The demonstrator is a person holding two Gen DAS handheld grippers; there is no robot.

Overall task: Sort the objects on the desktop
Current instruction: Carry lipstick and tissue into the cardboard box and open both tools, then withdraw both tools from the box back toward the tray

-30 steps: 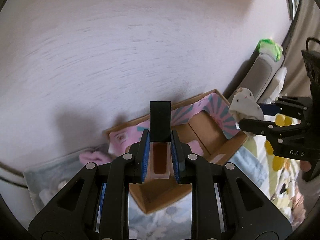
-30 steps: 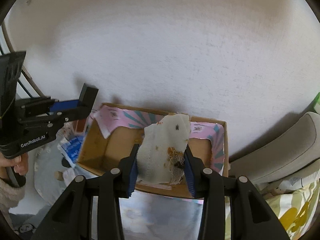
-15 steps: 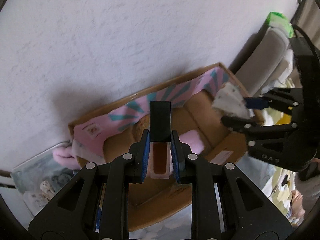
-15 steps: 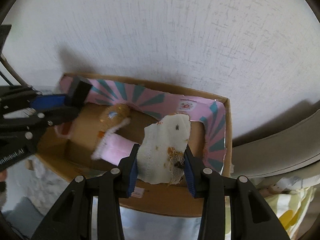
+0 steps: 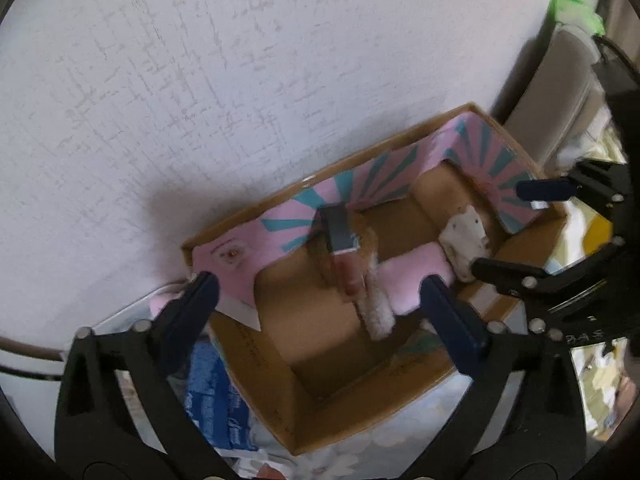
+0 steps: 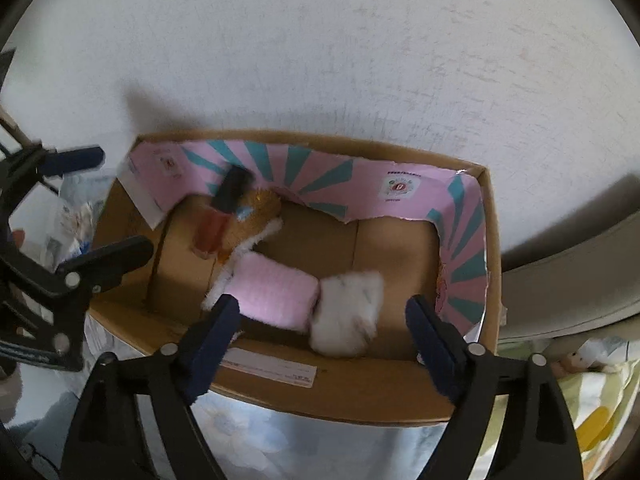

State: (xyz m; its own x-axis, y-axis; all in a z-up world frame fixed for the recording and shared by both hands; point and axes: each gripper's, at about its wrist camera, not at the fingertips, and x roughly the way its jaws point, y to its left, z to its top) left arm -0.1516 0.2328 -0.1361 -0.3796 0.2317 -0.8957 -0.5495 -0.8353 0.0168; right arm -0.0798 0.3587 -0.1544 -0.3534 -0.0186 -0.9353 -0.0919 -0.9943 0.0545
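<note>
A cardboard box with a pink-and-teal striped lining stands against a white wall. My left gripper hangs over it with its jaws opening wide and nothing between the pads. The black-capped bottle of brown liquid, blurred, lies loose in the box by an orange plush toy. My right gripper has its jaws opening too. The white cloth, also blurred, is free of the pads, in the box beside a pink fuzzy item.
A blue packet lies on a floral-patterned surface left of the box. A grey padded object with a green piece stands at the right by the wall. Yellow-patterned fabric lies right of the box.
Both grippers sank toward the box, then opened. The bottle left the left jaws and the white cloth left the right jaws; both now sit in the box.
</note>
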